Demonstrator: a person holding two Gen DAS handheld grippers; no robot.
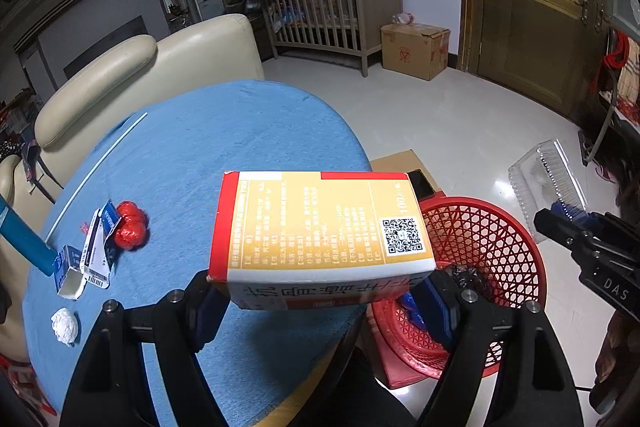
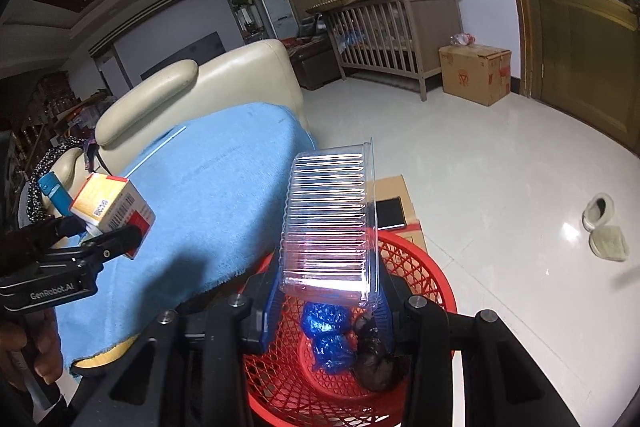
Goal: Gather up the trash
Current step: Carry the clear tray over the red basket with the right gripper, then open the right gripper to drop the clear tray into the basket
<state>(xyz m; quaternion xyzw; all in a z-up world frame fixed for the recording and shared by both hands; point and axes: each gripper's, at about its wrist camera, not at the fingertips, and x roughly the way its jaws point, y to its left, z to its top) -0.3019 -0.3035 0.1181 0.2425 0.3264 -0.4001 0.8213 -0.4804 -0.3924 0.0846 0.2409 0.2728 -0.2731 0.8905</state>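
My left gripper (image 1: pixel 320 291) is shut on a yellow and red cardboard box (image 1: pixel 320 227), held over the right edge of the blue-clothed table (image 1: pixel 224 139). That box (image 2: pixel 112 207) and left gripper (image 2: pixel 100 239) show at the left of the right wrist view. My right gripper (image 2: pixel 328 291) is shut on a clear ribbed plastic container (image 2: pixel 328 219), held above the red mesh basket (image 2: pixel 420 267). The container (image 1: pixel 548 179) and the right gripper (image 1: pixel 568 223) show at the right of the left wrist view. The basket (image 1: pixel 480 227) holds blue wrappers (image 2: pixel 324 335) and a dark wad (image 2: pixel 376 359).
On the table lie a red wrapper ball (image 1: pixel 130 225), torn blue-white cartons (image 1: pixel 86 259), a white paper wad (image 1: pixel 64 325) and a white straw (image 1: pixel 96 171). A cardboard box with a phone (image 2: pixel 390 213) stands beside the basket. A cream sofa (image 1: pixel 160 67) is behind the table.
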